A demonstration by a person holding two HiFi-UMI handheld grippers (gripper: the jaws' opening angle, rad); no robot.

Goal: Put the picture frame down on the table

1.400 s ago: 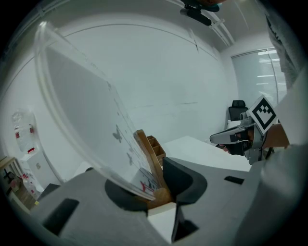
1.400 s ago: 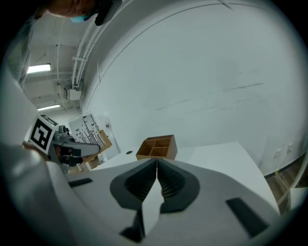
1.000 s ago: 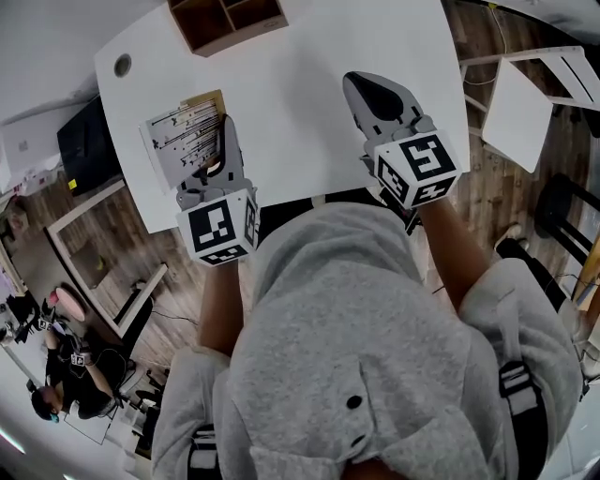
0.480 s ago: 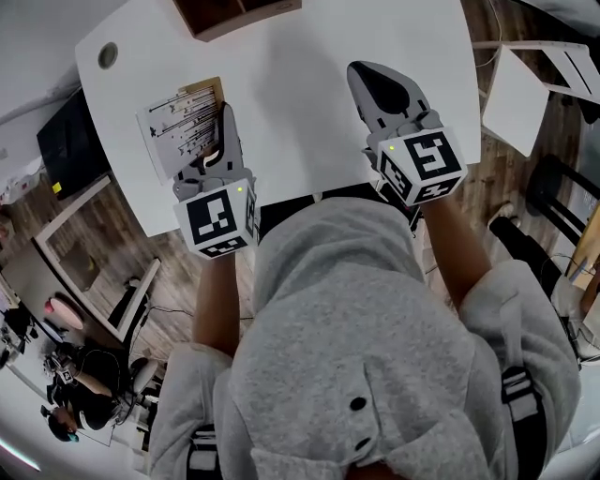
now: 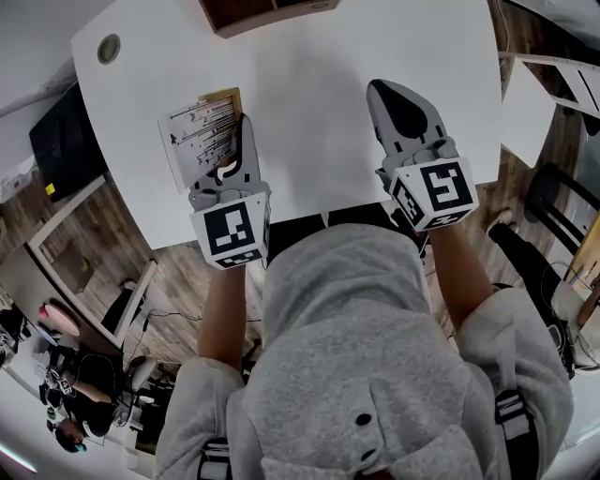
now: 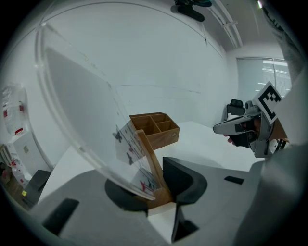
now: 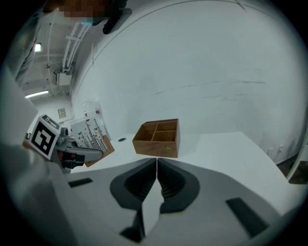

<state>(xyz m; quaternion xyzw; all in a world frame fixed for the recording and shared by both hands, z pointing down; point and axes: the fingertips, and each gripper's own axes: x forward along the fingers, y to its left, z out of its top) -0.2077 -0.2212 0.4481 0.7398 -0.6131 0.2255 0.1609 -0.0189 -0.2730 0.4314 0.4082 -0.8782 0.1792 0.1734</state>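
Observation:
The picture frame [image 5: 204,141] is a clear sheet printed with black lines on a wooden back, over the left part of the white table [image 5: 309,84]. My left gripper [image 5: 244,139] is shut on the frame's right edge. In the left gripper view the frame [image 6: 96,129] leans left, its wooden corner pinched between the jaws of the left gripper [image 6: 161,192]. I cannot tell whether it touches the table. My right gripper [image 5: 392,96] hovers over the table's right part, shut and empty; in its own view the right gripper [image 7: 156,166] has both jaws pressed together.
A wooden compartment box [image 5: 272,9] stands at the table's far edge, also visible as the box [image 7: 158,138] ahead of the right gripper. A round cable hole [image 5: 109,49] marks the far left corner. A white side table [image 5: 530,112] stands to the right.
Both grippers sit slightly further right and forward in the head view. The left one still holds the frame; the right one stays shut.

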